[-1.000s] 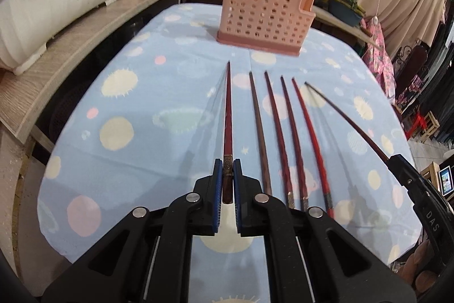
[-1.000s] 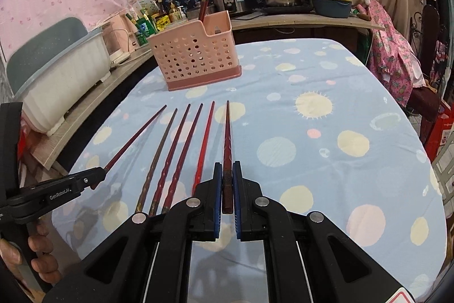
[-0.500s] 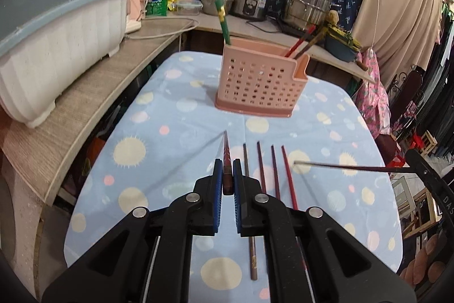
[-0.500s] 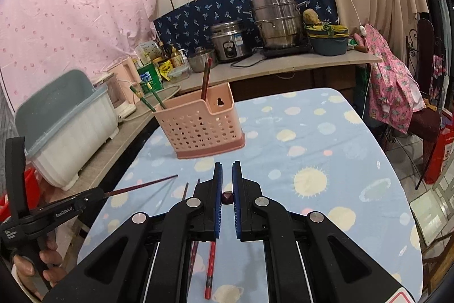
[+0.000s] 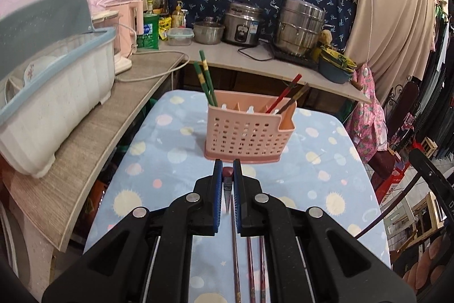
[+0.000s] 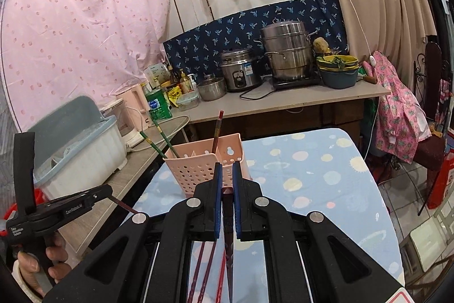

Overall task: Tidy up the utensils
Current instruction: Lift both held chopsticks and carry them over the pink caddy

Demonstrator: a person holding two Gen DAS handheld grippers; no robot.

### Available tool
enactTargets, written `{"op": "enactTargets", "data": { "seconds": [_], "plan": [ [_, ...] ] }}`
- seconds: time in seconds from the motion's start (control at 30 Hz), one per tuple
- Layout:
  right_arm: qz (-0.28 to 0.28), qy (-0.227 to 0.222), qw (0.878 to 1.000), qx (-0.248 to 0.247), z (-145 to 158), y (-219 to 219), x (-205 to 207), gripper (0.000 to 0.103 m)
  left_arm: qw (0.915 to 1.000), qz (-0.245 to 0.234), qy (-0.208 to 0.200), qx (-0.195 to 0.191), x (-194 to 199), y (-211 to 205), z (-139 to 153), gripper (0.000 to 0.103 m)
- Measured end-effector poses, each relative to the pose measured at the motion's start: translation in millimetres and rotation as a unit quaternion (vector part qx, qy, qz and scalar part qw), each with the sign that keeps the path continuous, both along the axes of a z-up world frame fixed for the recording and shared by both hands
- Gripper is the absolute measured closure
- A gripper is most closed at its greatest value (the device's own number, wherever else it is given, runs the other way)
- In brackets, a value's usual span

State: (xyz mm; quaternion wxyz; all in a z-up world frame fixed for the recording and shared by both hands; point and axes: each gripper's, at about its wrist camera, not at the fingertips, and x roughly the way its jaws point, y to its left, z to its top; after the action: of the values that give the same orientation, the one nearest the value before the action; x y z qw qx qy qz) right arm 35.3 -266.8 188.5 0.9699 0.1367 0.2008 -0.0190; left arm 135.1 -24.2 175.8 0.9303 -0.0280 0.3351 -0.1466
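My left gripper is shut on a dark red chopstick, lifted above the blue spotted tablecloth, just short of the pink perforated holder. My right gripper is shut on another dark red chopstick, also raised, with the holder just ahead. Green chopsticks stand in the holder's left end and red and brown ones in its right. Several chopsticks lie on the cloth beneath the grippers. In the right wrist view the left gripper shows at the left, held by a hand.
A white dish rack with a grey lid sits on the wooden counter left of the table. A rice cooker, a steel steamer pot and bottles line the back counter. The table's right edge drops to the floor.
Both grippers have lifted their chopsticks up off the table and tilted more level. The holder now sits lower and nearer in both views, and the other chopsticks stay on the cloth below.
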Motion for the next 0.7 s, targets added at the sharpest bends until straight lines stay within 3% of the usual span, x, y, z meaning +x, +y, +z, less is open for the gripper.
{"op": "enactTargets", "data": {
  "seconds": [0.33,0.7],
  "plan": [
    [0.023,-0.021,1.000,0.006,41.8,-0.9,27.9,0.096,0.9994,0.000,-0.034,-0.009,27.0,-10.4,48.6,0.096],
    [0.028,-0.060,0.998,0.013,94.6,2.8,89.5,0.096,0.9938,0.020,-0.108,-0.015,71.3,-25.9,118.9,0.096]
  ]
}}
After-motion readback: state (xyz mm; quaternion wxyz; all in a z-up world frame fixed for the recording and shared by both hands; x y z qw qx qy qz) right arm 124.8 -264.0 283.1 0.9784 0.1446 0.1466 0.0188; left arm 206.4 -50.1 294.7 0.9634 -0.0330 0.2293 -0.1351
